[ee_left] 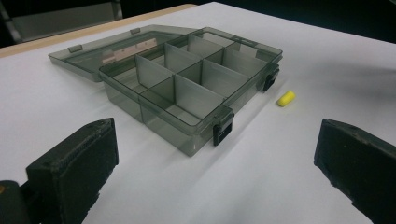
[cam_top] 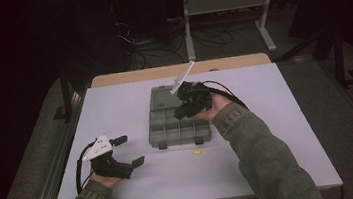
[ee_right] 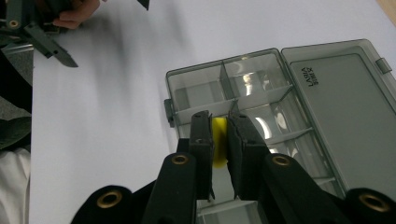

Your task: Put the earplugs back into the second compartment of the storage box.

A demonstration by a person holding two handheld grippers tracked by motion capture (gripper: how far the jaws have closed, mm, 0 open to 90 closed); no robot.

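The right claw (ee_right: 219, 140) grips a yellow plug (ee_right: 219, 144) above the open box (ee_right: 261, 102), ready to drop it into a compartment by parting its jaws. The left claw (cam_top: 129, 150), wide open, waits at eight o'clock; another plug (cam_top: 196, 152) lies on the surface (cam_top: 267, 119) at six o'clock of the box.

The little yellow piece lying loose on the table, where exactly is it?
The yellow piece lies on the white table, just in front of the organizer box, near its right latch.

Dim, dark-edged pictures; lit white table (cam_top: 272, 159); soft shadows, slight blur.
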